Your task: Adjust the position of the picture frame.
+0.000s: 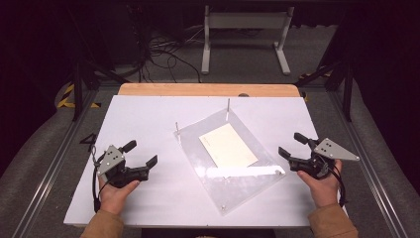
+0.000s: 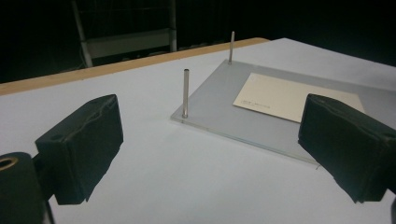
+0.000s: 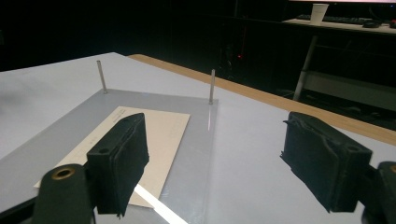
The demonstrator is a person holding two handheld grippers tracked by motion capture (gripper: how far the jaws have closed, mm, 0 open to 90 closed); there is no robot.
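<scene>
Lying flat mid-table, the clear acrylic plate (image 1: 233,163) carries a cream card (image 1: 228,145) and upright metal pins (image 1: 228,106) at its far corners. Left gripper (image 1: 141,154) and right gripper (image 1: 291,145) flank it, jaws wide, empty. The plate looks stiff, slick and thin; its edges seem the best hold.

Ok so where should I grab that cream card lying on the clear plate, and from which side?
Probably by the cream card's near right edge, coming from the right gripper's side. The card lies flat on the clear plate, and that side is away from the two upright pins, so open jaws could slide in low.
</scene>
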